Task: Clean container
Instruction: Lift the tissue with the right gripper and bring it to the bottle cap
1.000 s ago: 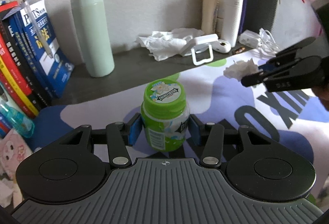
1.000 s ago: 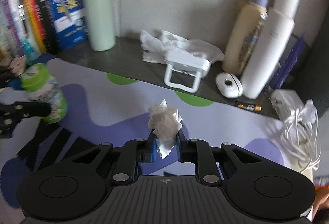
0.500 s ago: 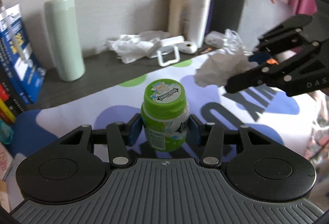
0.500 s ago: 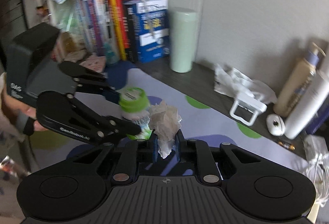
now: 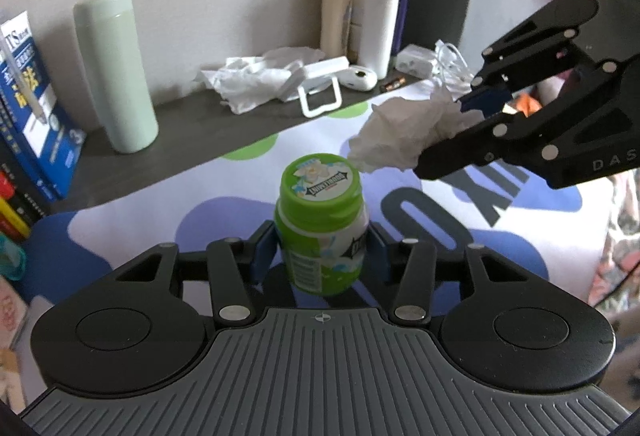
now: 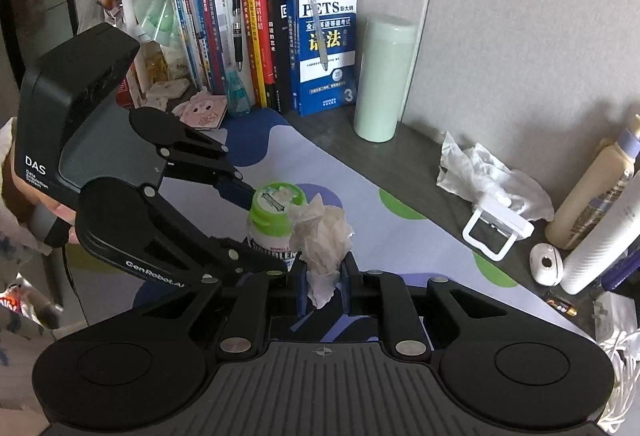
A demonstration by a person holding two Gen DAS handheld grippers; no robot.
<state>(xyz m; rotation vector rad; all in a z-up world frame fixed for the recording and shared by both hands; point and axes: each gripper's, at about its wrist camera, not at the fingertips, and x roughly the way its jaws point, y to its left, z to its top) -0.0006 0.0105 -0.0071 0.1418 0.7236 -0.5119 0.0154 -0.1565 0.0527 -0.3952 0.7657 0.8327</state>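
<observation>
Left wrist view shows the green-lidded container (image 5: 322, 232) upright and clamped at its body between the blue pads of the left gripper (image 5: 320, 256), just ahead of that gripper's base. At the lid's far right edge sits a crumpled tissue wad (image 5: 404, 137), touching or almost touching the rim; which, I cannot tell. The right gripper (image 5: 466, 131) reaches in from the right, its fingers pinched together on the wad. Below lies a purple, white and green mat (image 5: 420, 220) on the tabletop. Beyond the left gripper, against the wall, stand a pale green flask (image 5: 114, 71), loose tissues (image 5: 248, 81) and lotion bottles (image 5: 338, 15).
</observation>
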